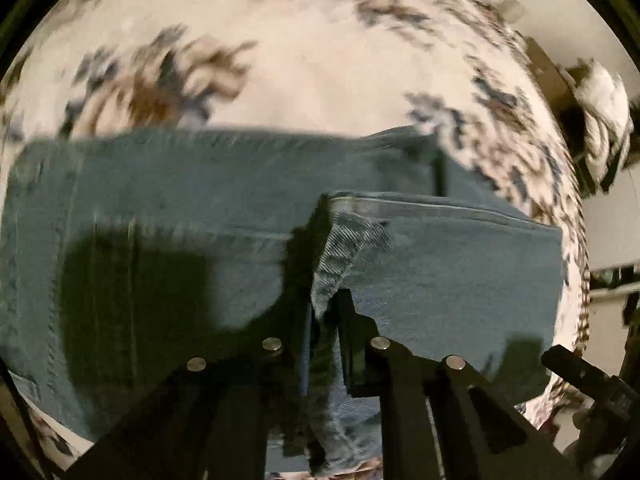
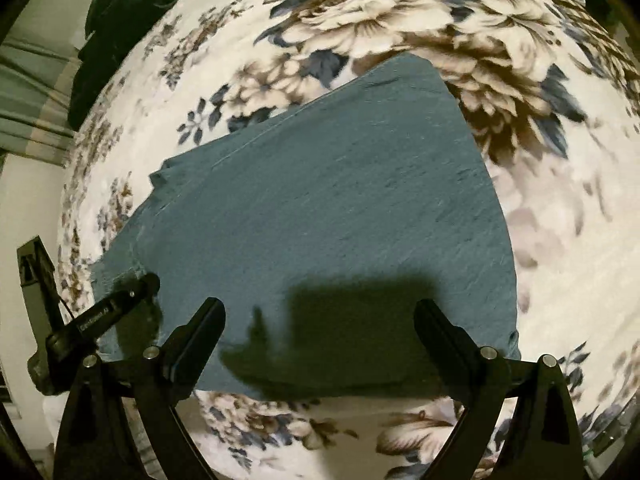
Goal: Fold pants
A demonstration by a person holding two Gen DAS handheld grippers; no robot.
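Blue denim pants [image 1: 180, 208] lie on a floral blanket [image 1: 320, 60]. In the left wrist view my left gripper [image 1: 320, 300] is shut on a raised fold of the denim [image 1: 440, 264], lifted above the flat layer; the view is motion-blurred. In the right wrist view the pants [image 2: 320, 200] lie flat as a wide folded panel. My right gripper [image 2: 320, 312] is open and empty, its fingers [image 2: 200, 336] spread over the near edge of the denim. The other gripper's black tip [image 2: 120, 300] rests at the pants' left edge.
The floral blanket [image 2: 400, 32] covers the whole bed surface. A dark green cloth [image 2: 128, 12] lies at the bed's far left edge. A striped curtain [image 2: 28, 92] hangs at the left. White furniture [image 1: 612, 232] stands beyond the bed's right edge.
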